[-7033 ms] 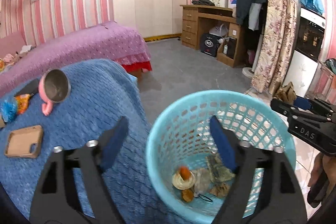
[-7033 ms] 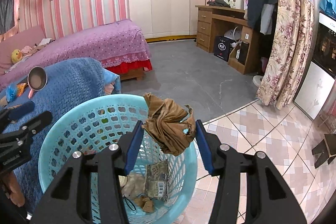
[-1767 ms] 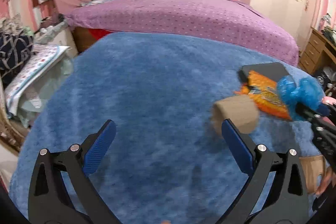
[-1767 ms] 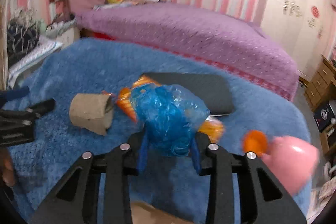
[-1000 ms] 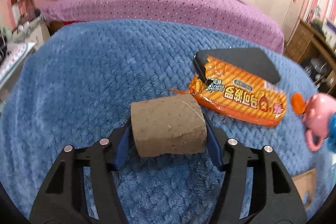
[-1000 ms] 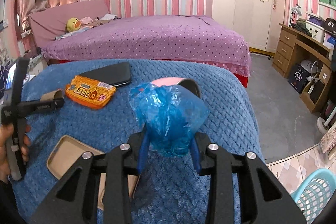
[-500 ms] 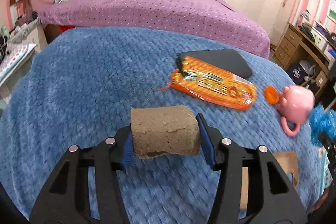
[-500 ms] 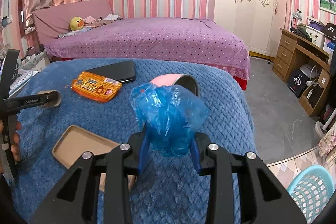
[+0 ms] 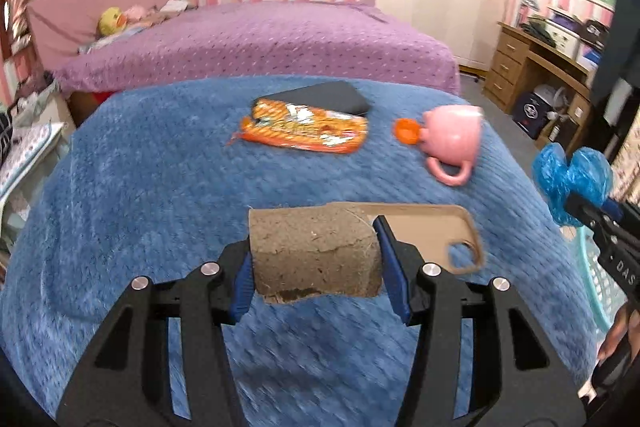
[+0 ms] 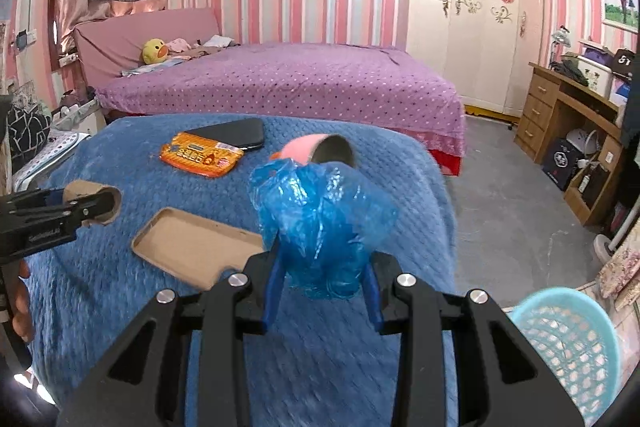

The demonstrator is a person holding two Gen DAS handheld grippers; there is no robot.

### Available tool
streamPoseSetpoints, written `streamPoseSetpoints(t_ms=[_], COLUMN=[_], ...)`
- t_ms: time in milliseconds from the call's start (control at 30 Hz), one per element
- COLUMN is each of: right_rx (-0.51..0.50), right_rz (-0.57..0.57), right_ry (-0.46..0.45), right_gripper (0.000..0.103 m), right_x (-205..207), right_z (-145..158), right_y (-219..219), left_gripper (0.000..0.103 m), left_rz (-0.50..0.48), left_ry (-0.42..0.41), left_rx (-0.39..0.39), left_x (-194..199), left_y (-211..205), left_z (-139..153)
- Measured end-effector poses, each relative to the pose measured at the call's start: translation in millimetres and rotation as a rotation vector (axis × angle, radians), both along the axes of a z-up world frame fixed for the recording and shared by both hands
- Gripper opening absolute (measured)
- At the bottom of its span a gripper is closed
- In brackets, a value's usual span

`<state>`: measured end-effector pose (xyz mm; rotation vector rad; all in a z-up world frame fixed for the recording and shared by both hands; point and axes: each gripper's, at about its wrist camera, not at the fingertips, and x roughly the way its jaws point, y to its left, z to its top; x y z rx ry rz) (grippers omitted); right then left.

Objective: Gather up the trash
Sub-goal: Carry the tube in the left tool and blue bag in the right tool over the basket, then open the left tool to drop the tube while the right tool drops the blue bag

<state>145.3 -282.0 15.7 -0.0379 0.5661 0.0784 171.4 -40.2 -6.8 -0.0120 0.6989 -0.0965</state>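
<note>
Blk gripper (image 9: 316, 281) frame, blue pads, silver screws.

White letters "DAS" on the right claw (image 9: 576, 187), seen from the left wrist.

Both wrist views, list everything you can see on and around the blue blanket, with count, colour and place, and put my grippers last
cardboard tube: one, brown, held above the blue blanket
plastic bag: one, blue, crumpled, held above the blanket
snack wrapper: one, orange, far part of the blanket, one end under the phone
phone: one, black, beside the wrapper
mug: one, pink, on its side, right of the wrapper
cap: one, orange, against the mug
phone case: one, tan, near middle of the blanket
blue blanket: one, under everything
basket: one, light blue, on the floor at right
bed: one, purple cover, behind
left gripper: shut on the tube
right gripper: shut on the bag
</note>
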Motion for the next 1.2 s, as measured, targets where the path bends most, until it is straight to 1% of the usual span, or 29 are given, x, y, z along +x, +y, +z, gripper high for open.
streamPoseSetpoints(t_ms=[67,167,267,500,733,867,1033,1200], right_rx=[-0.003,0.028,0.045,0.073,0.071,0.056,0.06,0.045], right_rz=[-0.022,-0.062,-0.116,-0.221,-0.281,-0.308,-0.347,-0.378], right_ry=[-0.001,0.004,0.012,-0.019,-0.009,0.002,0.035,0.053], right_gripper=[0.034,0.034,0.034,0.034,0.034,0.034,0.034,0.034], right_x=[-13.1,-32.3,-51.8,-81.6,-86.8,-88.0,-88.5,-91.9], right_z=[1.1,-1.3,-4.6,1.3,-3.9,-7.6,-16.5,-20.1], right_y=[-13.7,-36.9,-65.7,-123.7,-161.2,-177.0,-202.3,-220.6], left_gripper=[0.052,0.052,0.052,0.052,0.052,0.052,0.052,0.052], left_rz=[-0.005,-0.029,-0.055,-0.128,-0.161,-0.176,-0.204,-0.245], left_ry=[-0.018,-0.031,-0.048,-0.079,-0.109,-0.124,-0.134,-0.121], left_rx=[0.008,-0.016,-0.011,-0.006,0.01,0.0,-0.019,-0.038], left_x=[-9.4,-22.0,-33.1,-58.1,-66.5,-67.0,-63.4,-55.4], left_y=[-9.3,-25.1,-46.1,-94.9,-133.5,-151.2,-171.0,-199.9], left_z=[3.0,6.4,5.6,0.2,2.4,6.0,6.0,0.8])
